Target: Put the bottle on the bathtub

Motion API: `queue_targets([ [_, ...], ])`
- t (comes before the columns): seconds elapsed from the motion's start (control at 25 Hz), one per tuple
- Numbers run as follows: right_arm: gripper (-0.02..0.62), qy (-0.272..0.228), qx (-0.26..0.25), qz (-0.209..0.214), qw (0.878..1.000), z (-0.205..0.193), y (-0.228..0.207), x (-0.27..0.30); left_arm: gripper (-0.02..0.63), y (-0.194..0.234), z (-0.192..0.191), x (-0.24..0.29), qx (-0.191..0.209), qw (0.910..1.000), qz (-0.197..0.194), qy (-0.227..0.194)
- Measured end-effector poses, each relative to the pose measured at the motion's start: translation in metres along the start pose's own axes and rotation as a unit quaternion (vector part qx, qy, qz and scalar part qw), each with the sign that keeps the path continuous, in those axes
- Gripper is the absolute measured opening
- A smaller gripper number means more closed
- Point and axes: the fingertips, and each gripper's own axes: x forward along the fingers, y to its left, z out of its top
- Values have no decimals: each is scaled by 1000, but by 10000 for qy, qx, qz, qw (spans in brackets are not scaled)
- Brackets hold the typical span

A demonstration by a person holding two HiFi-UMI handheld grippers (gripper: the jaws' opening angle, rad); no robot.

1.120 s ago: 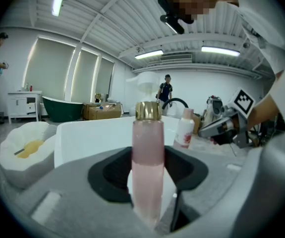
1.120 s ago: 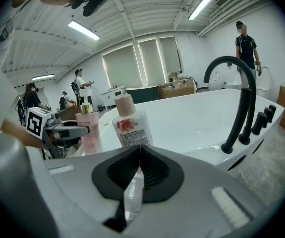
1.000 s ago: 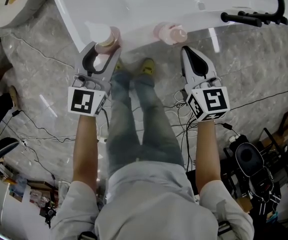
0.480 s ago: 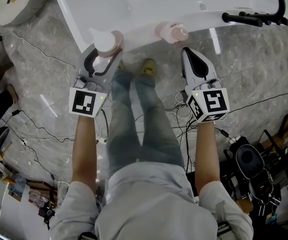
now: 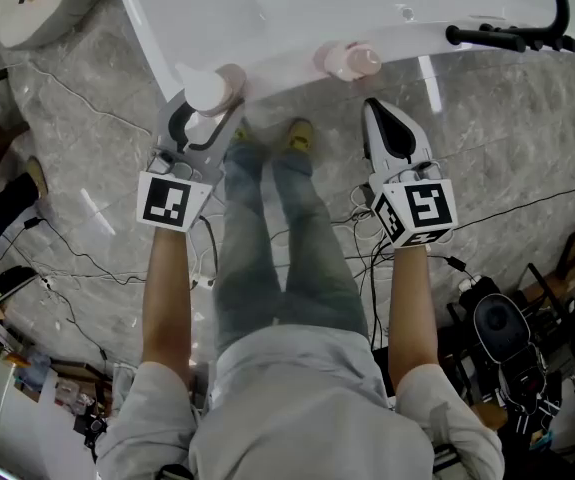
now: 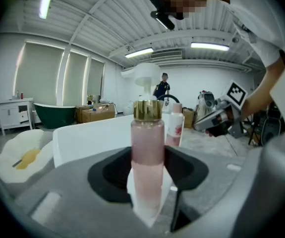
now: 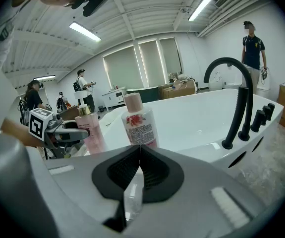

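- White glossy bathtub (image 5: 197, 18) is lying across the top of the head view, above the grey marble floor (image 5: 507, 148). It is drifting only slightly in frame against the earlier pictures, so the person is standing put at its near rim.
- Left gripper (image 5: 207, 110) is hanging at the near rim, hardly shifting over the last second. Its jaws are staying clamped round the lower body of the pink bottle, showing no sign of letting go.
- Right gripper (image 5: 372, 103) is idling just short of the rim, its jaws pressing together on nothing, same as before.
- Tall see-through pink bottle with gold collar and white pump cap (image 6: 147, 152) is riding upright in the left jaws. From above, its top is overlapping the rim edge, with no clear change of place against the rim. Cannot tell whether its base is touching.
- Smaller white-and-pink bottle with flower label (image 5: 347, 60) is already standing on the rim, apart from the held one towards the right gripper, and is not moving.
- Reading: the carry is looking all but over and the placing step is stalling. Settling the base flat on the rim and opening the left jaws are likely remaining.
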Motion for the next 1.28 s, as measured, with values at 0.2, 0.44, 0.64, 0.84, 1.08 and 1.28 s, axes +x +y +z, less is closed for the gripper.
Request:
queue_targets([
  [0.2,3,5,-34,8,10000,-1,2,-1,204,-1,-3,-5,209,9997,-51,73],
  [0.44,3,-2,-66,35,10000,2,5,0,206,-2,-6,-9,299,9994,-64,163],
  [0.64,3,9,-69,25,10000,1,4,-1,206,-2,-8,-12,396,9990,-56,203],
  [0.84,3,26,-68,28,10000,0,7,-1,206,-6,-10,-13,410,9990,-27,187],
  [1.08,3,18,-35,27,10000,-1,6,0,207,-9,-12,-12,369,9991,-68,202],
  [1.28,3,20,-67,51,10000,0,9,0,206,-11,-13,-13,397,9990,-56,211],
])
